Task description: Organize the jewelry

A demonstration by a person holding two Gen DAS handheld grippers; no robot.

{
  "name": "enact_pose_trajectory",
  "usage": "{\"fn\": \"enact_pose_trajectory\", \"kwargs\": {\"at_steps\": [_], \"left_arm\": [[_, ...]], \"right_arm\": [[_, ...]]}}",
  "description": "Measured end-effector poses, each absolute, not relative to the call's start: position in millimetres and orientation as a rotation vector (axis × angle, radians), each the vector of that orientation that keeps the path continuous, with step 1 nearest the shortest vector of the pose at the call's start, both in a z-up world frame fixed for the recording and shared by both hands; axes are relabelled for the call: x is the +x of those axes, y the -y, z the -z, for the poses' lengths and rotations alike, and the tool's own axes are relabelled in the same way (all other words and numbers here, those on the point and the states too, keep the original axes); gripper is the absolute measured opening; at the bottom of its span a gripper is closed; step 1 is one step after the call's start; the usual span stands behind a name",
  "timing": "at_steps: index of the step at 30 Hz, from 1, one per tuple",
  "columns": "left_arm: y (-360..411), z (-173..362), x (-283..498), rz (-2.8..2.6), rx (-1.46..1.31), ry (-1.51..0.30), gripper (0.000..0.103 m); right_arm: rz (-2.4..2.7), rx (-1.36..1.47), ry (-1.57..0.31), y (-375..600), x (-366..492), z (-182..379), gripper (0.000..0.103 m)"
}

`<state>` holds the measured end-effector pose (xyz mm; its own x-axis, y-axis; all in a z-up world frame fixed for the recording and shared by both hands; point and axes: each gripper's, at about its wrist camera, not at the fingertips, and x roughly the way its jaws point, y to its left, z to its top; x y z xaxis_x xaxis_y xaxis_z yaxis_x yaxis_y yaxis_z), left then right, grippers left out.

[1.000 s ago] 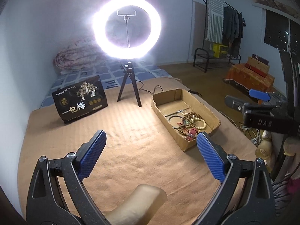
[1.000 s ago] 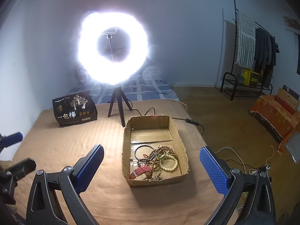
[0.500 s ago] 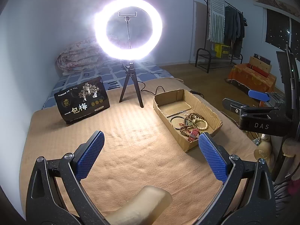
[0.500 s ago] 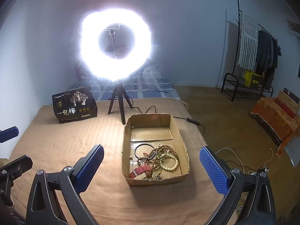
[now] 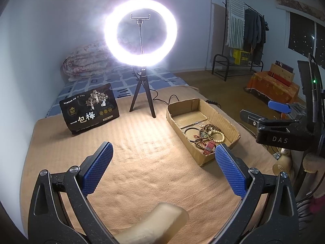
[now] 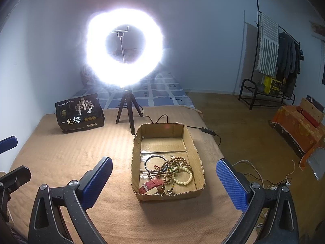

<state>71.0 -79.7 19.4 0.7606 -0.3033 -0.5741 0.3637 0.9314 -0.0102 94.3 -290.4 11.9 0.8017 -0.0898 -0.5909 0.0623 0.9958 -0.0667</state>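
Both grippers' jaws wide open; black pouch (image 5: 89, 109) reads "一包梅", right gripper (image 5: 281, 140) marked "DAS".

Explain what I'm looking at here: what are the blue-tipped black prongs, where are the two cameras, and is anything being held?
No robot: a person holds one handheld gripper per hand, each carrying a fisheye camera looking along its two blue-padded fingers. One picture comes from the left gripper, the other from the right gripper. Both are open and hold nothing. On the tan blanket sits a cardboard box containing tangled bead bracelets, a dark bangle and a red strap. Behind stand a ring light on a tripod and a black pouch.
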Motion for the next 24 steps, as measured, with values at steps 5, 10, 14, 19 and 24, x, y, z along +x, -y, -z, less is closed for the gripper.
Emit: {"fn": "enact_pose_trajectory", "kwargs": {"at_steps": [5, 10, 14, 19, 24], "left_arm": [[79.1, -20.2, 71.2, 0.367, 0.106, -0.605, 0.102], [78.7, -20.1, 71.0, 0.364, 0.106, -0.604, 0.102], [79.6, -20.7, 71.2, 0.364, 0.105, -0.603, 0.102], [79.1, -20.5, 71.0, 0.364, 0.105, -0.603, 0.102], [79.5, -20.5, 70.8, 0.364, 0.104, -0.602, 0.102]], "right_arm": [[0.078, -0.054, -0.636, 288.9, 95.1, -11.4, 0.103], [0.082, -0.05, -0.636, 288.3, 95.5, -11.3, 0.103], [0.082, -0.051, -0.635, 288.3, 95.5, -11.5, 0.103], [0.082, -0.051, -0.638, 288.2, 95.6, -11.5, 0.103], [0.082, -0.05, -0.637, 287.8, 96.0, -11.6, 0.103]]}}
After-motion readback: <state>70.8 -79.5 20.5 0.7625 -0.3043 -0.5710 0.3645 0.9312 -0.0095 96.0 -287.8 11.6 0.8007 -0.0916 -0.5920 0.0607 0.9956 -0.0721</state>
